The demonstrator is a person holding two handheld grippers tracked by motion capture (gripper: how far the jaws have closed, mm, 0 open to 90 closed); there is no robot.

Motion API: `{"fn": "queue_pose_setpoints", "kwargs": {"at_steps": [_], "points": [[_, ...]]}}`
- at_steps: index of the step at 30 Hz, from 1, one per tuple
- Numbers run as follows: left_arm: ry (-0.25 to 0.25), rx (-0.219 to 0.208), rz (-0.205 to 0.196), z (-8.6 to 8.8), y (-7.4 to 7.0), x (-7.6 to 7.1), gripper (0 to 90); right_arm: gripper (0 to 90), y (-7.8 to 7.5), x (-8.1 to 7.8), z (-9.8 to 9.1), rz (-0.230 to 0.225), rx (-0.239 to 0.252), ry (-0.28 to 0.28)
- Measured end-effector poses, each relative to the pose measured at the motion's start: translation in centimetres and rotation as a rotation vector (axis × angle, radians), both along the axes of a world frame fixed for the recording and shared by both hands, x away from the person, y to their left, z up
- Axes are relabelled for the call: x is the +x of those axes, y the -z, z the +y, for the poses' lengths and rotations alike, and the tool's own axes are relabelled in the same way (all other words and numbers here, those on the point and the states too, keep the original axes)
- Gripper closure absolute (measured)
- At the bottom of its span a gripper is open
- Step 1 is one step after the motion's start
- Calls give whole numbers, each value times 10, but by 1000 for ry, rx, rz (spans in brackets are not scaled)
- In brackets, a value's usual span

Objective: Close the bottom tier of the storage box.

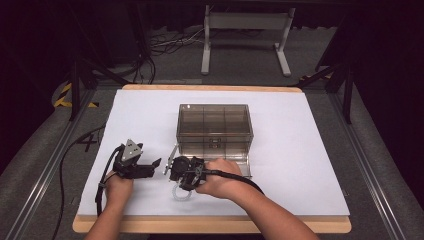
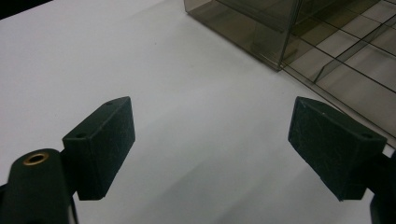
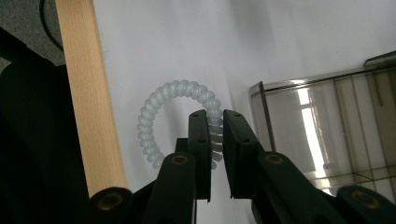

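Coil ring (image 3: pixel 173 108): a pale, translucent spiral loop, pinched in my right gripper; in the right gripper view most of it arcs out from the jaws toward ten and twelve o'clock, over the white sheet. In the high view (image 1: pixel 179 194) it hangs just under my right hand, close to the table's near edge.
Right gripper (image 3: pixel 215 122): my jaws are nearly pressed together, with one side of the ring caught in the narrow gap between them. In the high view (image 1: pixel 176 169) it sits at about seven o'clock of the box.
Left gripper (image 2: pixel 212 140): my jaws are spread wide with only bare sheet between them; it rests at nine o'clock of the right gripper (image 1: pixel 150 167), apart from it.
Smoky clear box (image 1: pixel 214 125): divided into compartments, at the middle of the sheet, at twelve to one o'clock of my right hand (image 1: pixel 220 177). Its tray or lid part (image 3: pixel 322 135) lies at three o'clock of the ring.
White sheet (image 1: pixel 290 150): covers the wooden table (image 1: pixel 210 225), whose pale edge (image 3: pixel 88 93) runs at nine o'clock of the ring.
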State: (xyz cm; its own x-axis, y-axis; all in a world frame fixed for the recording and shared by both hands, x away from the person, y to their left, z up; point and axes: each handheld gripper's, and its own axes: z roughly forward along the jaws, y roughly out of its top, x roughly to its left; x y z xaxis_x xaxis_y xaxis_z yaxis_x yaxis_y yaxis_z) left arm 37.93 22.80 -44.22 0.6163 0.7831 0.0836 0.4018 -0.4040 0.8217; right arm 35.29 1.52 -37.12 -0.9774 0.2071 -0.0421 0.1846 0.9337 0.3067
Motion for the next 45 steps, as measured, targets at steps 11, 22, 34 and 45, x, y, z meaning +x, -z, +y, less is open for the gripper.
{"fn": "queue_pose_setpoints", "kwargs": {"at_steps": [11,22,34,45], "points": [[-1,0,-2,1,0,0,156,825,-15,5,-11,-19,19,27],[-2,2,-3,0,0,0,156,825,-21,16,-26,-32,19,68],[-5,4,-2,1,0,0,156,825,-22,26,-40,-35,13,112],[-4,3,-1,0,0,0,156,824,-25,34,-50,-42,6,144]]}}
